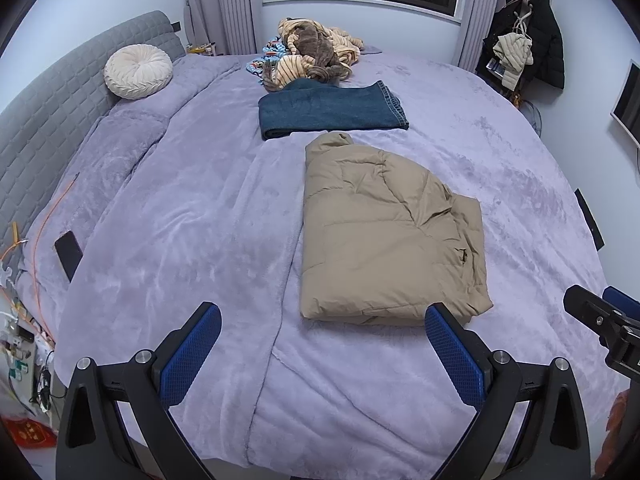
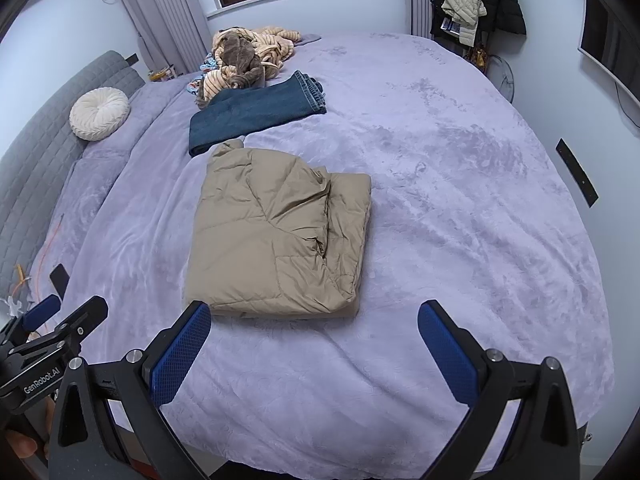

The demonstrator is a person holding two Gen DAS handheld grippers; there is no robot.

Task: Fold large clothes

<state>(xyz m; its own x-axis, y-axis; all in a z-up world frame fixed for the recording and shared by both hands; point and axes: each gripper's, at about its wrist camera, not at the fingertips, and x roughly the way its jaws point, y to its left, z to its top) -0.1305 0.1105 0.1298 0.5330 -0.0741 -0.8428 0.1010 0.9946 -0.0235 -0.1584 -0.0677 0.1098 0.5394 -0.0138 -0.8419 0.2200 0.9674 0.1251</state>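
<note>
Lavender bedspread (image 1: 180, 240) carries the tan puffer jacket (image 1: 384, 236) already folded before my left gripper (image 1: 322, 354) and right gripper (image 2: 314, 354), both wide and empty, so next I'd likely fetch the unfolded heap (image 1: 316, 50).

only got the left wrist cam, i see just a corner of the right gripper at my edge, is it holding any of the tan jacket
Observer: No. The right gripper is wide open, with only the purple blanket between its fingers. The folded tan jacket lies just ahead, nearer its left finger.
Operator: ok and how does my left gripper sit from that side
Observer: In the right wrist view the left gripper shows side-on at the lower left, off to the left of the jacket and not touching it.
</note>
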